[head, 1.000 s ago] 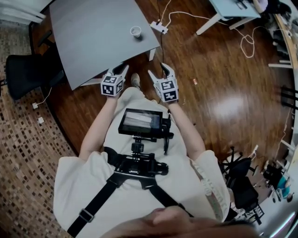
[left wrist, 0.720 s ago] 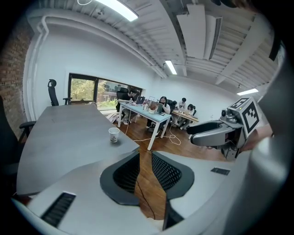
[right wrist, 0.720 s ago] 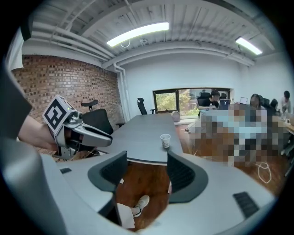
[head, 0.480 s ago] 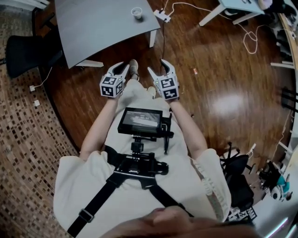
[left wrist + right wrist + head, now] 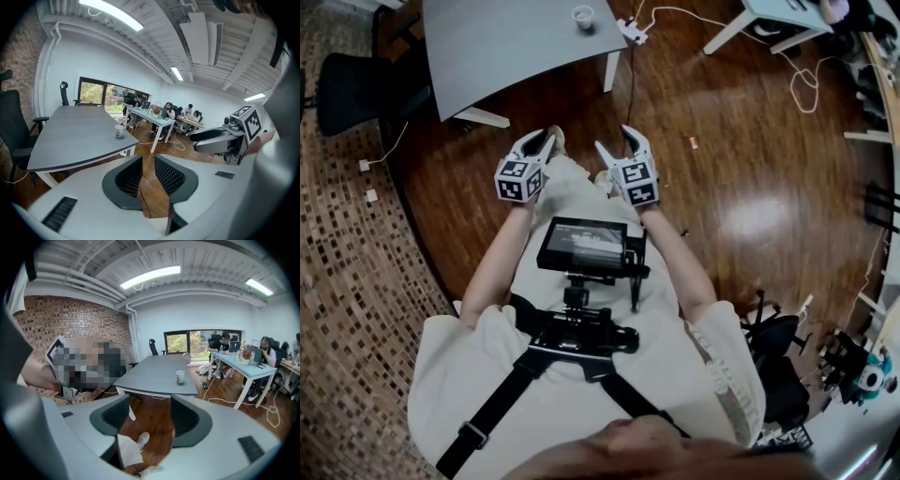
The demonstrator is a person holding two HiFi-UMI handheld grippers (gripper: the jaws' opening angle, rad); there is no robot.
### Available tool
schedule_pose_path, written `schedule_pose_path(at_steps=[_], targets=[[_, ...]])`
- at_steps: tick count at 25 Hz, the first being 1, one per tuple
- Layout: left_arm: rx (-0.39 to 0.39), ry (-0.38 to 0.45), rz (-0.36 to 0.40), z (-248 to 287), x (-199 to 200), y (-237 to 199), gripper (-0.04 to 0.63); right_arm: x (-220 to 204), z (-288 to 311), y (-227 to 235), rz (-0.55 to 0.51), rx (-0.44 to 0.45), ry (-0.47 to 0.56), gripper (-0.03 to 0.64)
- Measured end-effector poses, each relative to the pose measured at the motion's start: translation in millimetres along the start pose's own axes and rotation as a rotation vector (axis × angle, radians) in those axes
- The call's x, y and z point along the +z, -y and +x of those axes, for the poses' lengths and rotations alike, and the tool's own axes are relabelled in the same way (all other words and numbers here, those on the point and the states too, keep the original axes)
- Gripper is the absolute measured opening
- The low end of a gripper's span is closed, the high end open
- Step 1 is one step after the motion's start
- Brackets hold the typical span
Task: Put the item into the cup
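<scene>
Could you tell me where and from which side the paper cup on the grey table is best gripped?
Take the paper cup across its side wall at mid-height, probably coming in level over the near edge of the grey table. It stands upright, mouth up, alone there, its wall free.

We find open floor (image 5: 741, 122) up to the far table (image 5: 506, 56); only a cup (image 5: 582, 16) stands there, a chair (image 5: 349, 89) at its left.

My left claw (image 5: 536, 145) and right claw (image 5: 616, 141) hang side by side above the floor (image 5: 722, 141), the desk (image 5: 506, 47) well ahead. The cup (image 5: 582, 16) stands on the desk near its right edge, and a chair (image 5: 352, 89) is at the desk's left.
</scene>
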State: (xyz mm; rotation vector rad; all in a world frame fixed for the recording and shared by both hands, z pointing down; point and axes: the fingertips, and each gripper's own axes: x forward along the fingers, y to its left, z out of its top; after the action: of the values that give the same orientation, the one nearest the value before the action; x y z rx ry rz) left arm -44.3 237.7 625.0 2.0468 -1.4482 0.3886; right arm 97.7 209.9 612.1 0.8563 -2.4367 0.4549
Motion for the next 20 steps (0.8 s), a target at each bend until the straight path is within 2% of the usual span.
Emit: schedule_pose_path(at_steps=[6, 11, 15, 20], targets=[[-0.008, 0.008, -0.016, -8, 0, -5, 0.084, 5, -6, -5, -0.003, -0.010, -0.004, 0.290], [-0.041, -0.005, -0.014, -10, 1, -33, 0.085, 11, 13, -16, 0.014, -0.041, -0.009, 0.290], [-0.083, -0.028, 0.008, -8, 5, -38, 0.086, 8, 19, -21, 0.045, -0.064, -0.016, 0.290], [-0.119, -0.047, 0.056, -8, 18, -44, 0.085, 27, 25, -28, 0.054, -0.085, 0.019, 0.290]])
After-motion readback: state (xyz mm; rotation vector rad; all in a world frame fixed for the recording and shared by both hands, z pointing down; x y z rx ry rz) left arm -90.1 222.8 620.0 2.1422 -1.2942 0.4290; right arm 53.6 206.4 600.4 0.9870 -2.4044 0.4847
